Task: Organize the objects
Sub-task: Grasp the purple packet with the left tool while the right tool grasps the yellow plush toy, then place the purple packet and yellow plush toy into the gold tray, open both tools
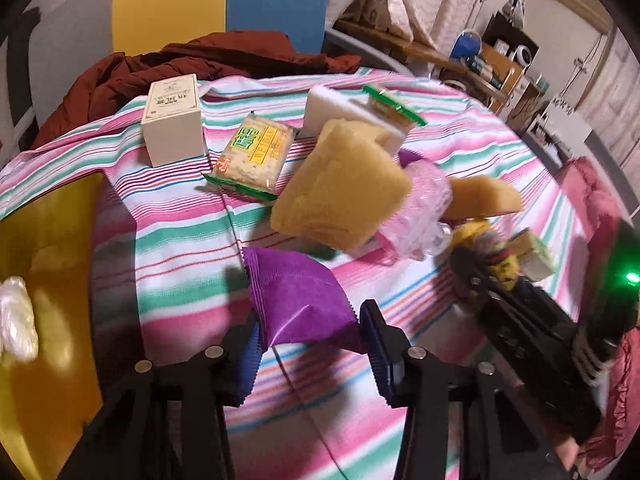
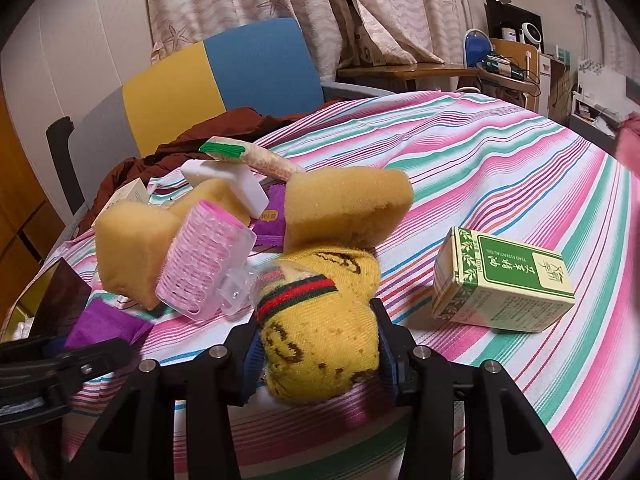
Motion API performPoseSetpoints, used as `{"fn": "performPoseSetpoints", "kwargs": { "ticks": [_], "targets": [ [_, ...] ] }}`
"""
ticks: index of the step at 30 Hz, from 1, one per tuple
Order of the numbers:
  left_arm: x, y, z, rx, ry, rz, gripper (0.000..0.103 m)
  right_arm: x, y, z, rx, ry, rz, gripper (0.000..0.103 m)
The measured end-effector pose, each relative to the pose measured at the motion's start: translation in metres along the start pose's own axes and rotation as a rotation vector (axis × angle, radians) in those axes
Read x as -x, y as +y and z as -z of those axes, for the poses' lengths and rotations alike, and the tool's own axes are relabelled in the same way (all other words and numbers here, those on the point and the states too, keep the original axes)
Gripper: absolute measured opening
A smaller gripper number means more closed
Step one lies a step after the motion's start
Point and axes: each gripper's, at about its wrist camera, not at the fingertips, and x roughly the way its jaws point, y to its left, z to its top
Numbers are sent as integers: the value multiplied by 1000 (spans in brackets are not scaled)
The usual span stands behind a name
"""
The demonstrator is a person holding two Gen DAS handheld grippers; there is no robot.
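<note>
My left gripper (image 1: 308, 340) is shut on a purple snack packet (image 1: 300, 296) just above the striped cloth. My right gripper (image 2: 318, 344) is shut on a rolled yellow sock (image 2: 320, 328) with a red and green band; it also shows in the left wrist view (image 1: 496, 256). A pile lies beyond: yellow sponges (image 1: 340, 188) (image 2: 344, 204), a pink hair roller (image 2: 204, 264) (image 1: 416, 216), a white foam block (image 2: 228, 180) (image 1: 344, 108), and cracker packets (image 1: 252, 152) (image 2: 248, 156).
A cream box (image 1: 174, 120) stands at the back left. A green and white box (image 2: 504, 284) lies at the right. A yellow tray (image 1: 48, 280) holding a white bundle (image 1: 16, 328) sits at the left edge. A dark red jacket (image 1: 180, 68) and a blue and yellow chair (image 2: 216, 80) are behind the table.
</note>
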Motion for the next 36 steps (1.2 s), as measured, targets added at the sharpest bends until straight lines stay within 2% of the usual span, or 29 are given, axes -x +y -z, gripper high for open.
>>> {"fn": "performPoseSetpoints", "kwargs": {
  "ticks": [4, 11, 19, 24, 36],
  "targets": [
    [18, -5, 7, -11, -36, 40, 45, 2, 3, 0, 11, -4, 15, 47],
    [39, 4, 20, 31, -58, 103, 45, 12, 11, 9, 25, 18, 9, 46],
    [69, 13, 34, 39, -104, 128, 45, 40, 21, 23, -56, 64, -108, 45],
    [84, 22, 41, 54, -133, 145, 45, 58, 35, 24, -52, 65, -159, 45],
    [119, 71, 64, 156, -200, 134, 45, 88, 103, 25, 50, 82, -298, 45]
  ]
}}
